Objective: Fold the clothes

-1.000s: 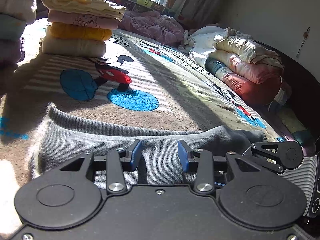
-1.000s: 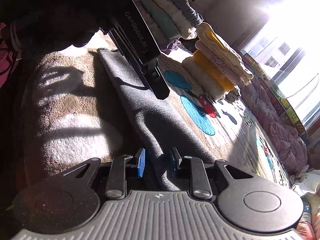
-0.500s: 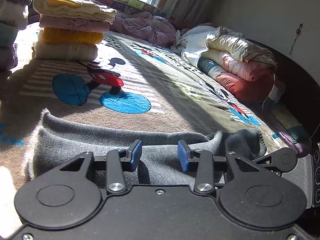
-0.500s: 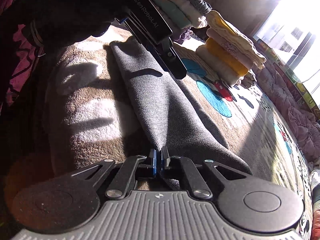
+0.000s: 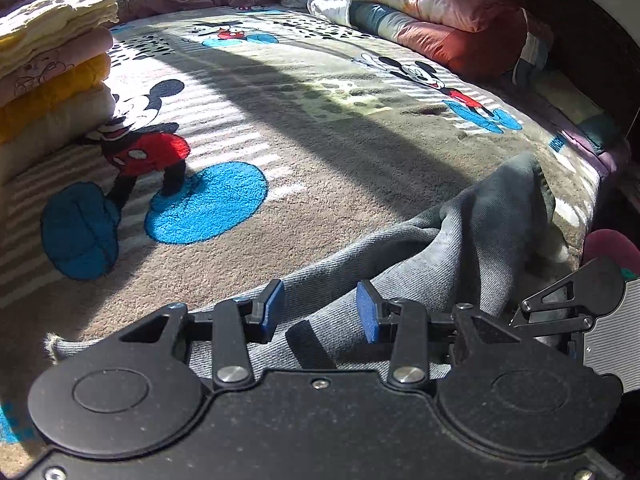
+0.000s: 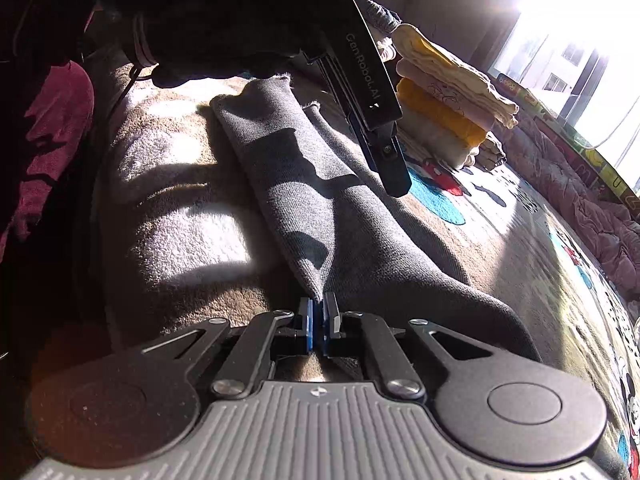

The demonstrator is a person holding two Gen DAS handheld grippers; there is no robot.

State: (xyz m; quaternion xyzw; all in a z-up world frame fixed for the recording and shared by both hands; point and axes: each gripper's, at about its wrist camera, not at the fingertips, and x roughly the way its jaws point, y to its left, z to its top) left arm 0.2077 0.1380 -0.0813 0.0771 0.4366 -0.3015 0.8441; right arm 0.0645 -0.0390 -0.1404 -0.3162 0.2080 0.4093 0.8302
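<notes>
Grey ribbed-knit garment (image 6: pixel 320 216), folded into a long narrow strip, lies along the near edge of the tan plush cartoon-mouse blanket (image 5: pixel 320 152) — this blanket is the landmark for all that follows.

Change over the last second: the right gripper (image 6: pixel 318 322), whose blue pads stood apart around the strip's end, has nipped together on a pinch of the grey knit. The cloth now rises in a small peak from the blanket into the pads; that end is caught and slightly lifted.

Left gripper (image 5: pixel 320 312): jaws part-open as before, pads clear of the cloth, nothing held. Its view has swung since a second ago, toward the right gripper's end of the strip, where the knit bunches up off the blanket. From the right wrist view it hangs just above the middle of the strip.

Stack of folded cream, pink and yellow clothes (image 5: pixel 52 76) sits at the blanket's far side, well apart from the strip.

Judgement — one end secured, so the next fold across the strip's length looks set to begin; the left gripper has yet to grip or pin.
</notes>
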